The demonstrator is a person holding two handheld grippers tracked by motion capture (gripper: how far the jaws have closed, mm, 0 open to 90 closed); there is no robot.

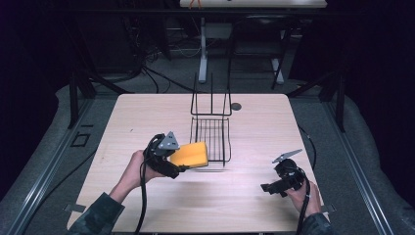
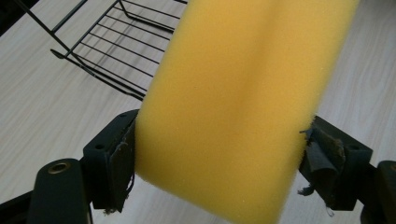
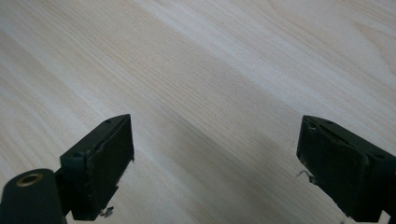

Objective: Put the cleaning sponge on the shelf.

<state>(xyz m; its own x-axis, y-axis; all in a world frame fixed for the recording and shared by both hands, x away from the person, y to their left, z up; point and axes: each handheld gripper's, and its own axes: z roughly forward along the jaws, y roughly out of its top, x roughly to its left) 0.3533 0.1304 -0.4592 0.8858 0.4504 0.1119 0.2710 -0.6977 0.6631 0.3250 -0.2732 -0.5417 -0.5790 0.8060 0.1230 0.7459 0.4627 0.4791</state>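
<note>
- Left hand-held gripper [image 1: 182,161] clamped on the yellow sponge [image 1: 191,154], lifted off the desk [image 1: 147,122] beside the wire rack [image 1: 211,132]
- Placing it there seems left; right hand-held gripper [image 1: 268,188] apart, idle

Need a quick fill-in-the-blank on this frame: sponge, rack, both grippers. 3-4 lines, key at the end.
1. The left gripper has its jaws shut on a yellow ____.
2. The black wire rack stands on the ____.
3. The jaws of the right gripper are ____, with nothing between them.
4. In the high view, the held thing hangs by the rack's ____ corner, on the left.

Missing words: sponge; table; open; near
</note>
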